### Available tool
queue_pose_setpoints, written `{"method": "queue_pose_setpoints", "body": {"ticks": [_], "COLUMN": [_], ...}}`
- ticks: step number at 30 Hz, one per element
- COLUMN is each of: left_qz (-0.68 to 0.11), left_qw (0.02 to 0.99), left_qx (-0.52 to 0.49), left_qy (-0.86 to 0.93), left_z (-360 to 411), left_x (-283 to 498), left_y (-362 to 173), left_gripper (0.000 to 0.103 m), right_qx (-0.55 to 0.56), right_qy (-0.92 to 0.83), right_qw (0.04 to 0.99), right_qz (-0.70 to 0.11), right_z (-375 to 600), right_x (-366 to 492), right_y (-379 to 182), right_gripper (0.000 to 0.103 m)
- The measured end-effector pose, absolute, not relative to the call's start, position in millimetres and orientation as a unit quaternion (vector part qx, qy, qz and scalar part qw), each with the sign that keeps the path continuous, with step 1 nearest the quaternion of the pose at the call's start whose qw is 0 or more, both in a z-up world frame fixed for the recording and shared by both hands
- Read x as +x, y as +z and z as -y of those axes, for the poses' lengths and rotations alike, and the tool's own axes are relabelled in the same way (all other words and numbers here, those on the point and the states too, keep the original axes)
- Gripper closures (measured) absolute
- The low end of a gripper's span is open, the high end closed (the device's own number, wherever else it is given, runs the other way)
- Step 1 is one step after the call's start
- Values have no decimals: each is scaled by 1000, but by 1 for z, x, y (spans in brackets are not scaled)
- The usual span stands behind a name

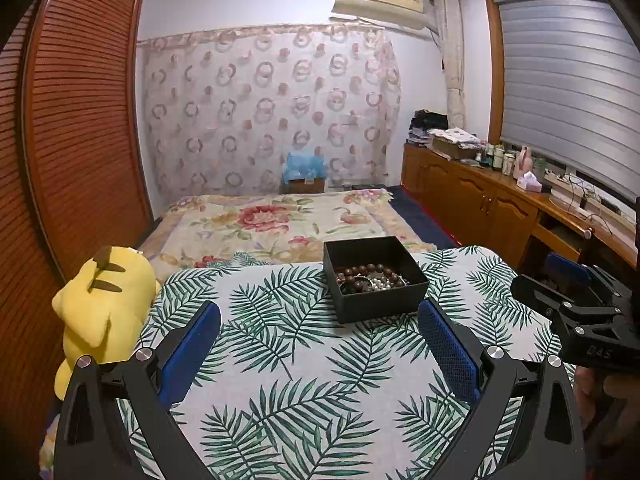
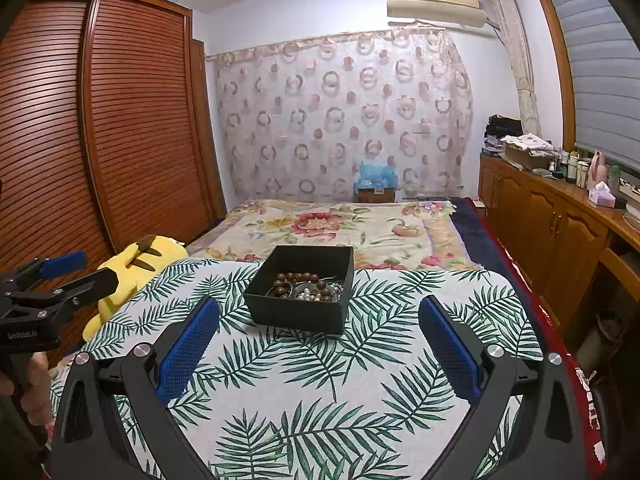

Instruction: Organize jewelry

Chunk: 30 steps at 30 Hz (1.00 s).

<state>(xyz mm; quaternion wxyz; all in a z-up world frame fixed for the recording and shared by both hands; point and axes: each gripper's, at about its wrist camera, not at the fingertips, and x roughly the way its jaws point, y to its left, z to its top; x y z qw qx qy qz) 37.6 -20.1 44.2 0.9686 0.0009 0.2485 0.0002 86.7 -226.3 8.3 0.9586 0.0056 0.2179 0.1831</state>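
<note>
A black box sits on the table, which is covered in a palm-leaf cloth; the box lies right of centre in the left wrist view and near the middle in the right wrist view. Inside it is a tangle of jewelry: brown wooden beads along the back and pearls in front of them.

The left gripper hangs over the near part of the table, its blue-padded fingers spread wide with nothing between them. The right gripper is likewise wide open and empty, short of the box. Each gripper shows at the edge of the other's view.

A yellow plush rests at the table's left edge, with a floral bed beyond.
</note>
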Motion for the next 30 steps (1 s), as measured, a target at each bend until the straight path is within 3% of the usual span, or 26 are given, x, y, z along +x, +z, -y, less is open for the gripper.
{"method": "queue_pose_setpoints", "body": {"ticks": [30], "left_qz": [-247], "left_qw": [969], "left_qx": [0], "left_qy": [0], "left_z": [19], "left_x": [37], "left_y": [43], "left_gripper": [8], "right_qx": [9], "right_qy": [184], "right_qw": [959], "right_qz": [-215], "right_z": [224], "right_x": [86], "right_y": [6], "right_gripper": [3]}}
